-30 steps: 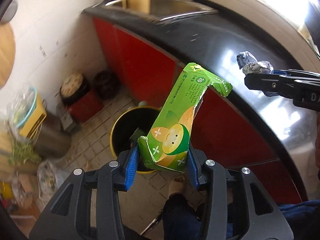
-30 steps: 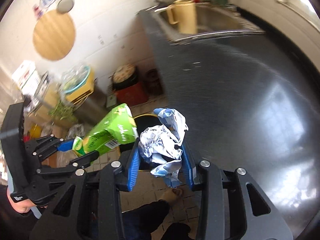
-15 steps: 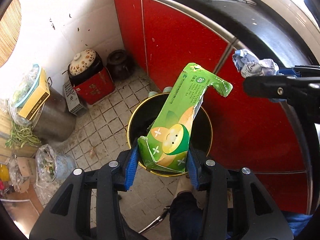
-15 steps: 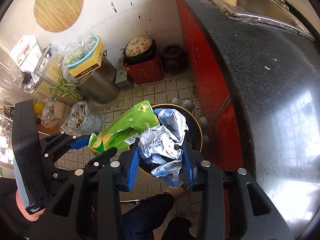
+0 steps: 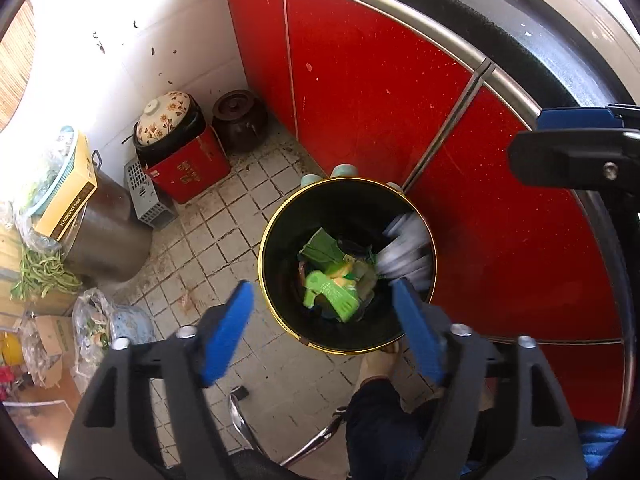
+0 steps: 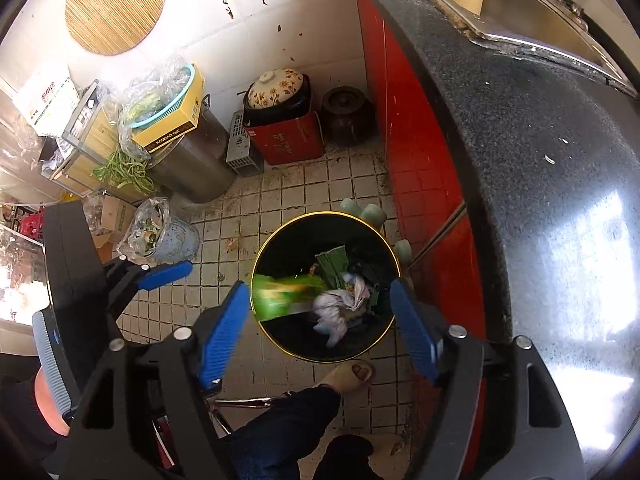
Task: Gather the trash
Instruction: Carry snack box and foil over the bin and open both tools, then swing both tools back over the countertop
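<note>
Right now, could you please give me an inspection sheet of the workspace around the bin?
Surface: tiled floor, stained, with dirty grout.
Job's things: black bin with gold rim, beside the red cabinet; green carton and crumpled paper blurred inside the bin's mouth.
Clutter: floral-lidded pot on a red box, dark jar, steel pot, green beans, bagged scraps.
Grippers: left gripper and right gripper have just been opening; both open, nothing between the pads.
Cables: nothing seen.
Surroundings: black countertop, round woven mat on the wall, person's sandalled foot by the bin.
</note>
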The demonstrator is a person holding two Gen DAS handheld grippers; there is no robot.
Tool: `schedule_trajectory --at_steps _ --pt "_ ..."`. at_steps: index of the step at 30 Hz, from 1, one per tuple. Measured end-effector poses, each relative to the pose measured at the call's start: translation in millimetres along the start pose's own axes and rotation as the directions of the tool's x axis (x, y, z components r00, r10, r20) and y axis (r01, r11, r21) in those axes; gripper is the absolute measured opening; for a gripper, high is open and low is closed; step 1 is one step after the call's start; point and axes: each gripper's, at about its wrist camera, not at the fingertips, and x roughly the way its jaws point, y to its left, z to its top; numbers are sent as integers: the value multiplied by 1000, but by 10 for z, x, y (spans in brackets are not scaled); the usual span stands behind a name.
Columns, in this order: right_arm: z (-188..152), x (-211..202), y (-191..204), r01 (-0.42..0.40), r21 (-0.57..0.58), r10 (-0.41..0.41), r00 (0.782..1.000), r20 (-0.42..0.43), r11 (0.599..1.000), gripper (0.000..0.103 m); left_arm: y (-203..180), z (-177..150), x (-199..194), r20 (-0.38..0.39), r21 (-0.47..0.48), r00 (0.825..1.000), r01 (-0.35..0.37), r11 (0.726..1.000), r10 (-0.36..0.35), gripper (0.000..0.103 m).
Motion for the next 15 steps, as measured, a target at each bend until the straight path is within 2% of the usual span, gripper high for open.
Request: schedule_trajectory --at_steps 5,8,10,12,15 --pt "-133 -371 -130 43 10 -44 998 56 999 88 -139 42 -168 10 34 1000 -1 999 1 89" --pt "-329 -841 -323 84 48 -90 988 124 995 93 -362 123 -451 53 88 999 -1 996 -3 93" --pt "-570 -1269 -539 132 108 -151 971 186 985 95 -583 209 -691 89 126 996 13 992 -25 95" --pt "-863 -1636 -770 201 178 -239 944 229 963 96 -817 286 -889 127 168 991 20 986 -42 96" --pt "-1387 -2143 -1127 326 306 -404 883 239 894 96 -1335 388 -1173 182 281 979 38 959 -92 96"
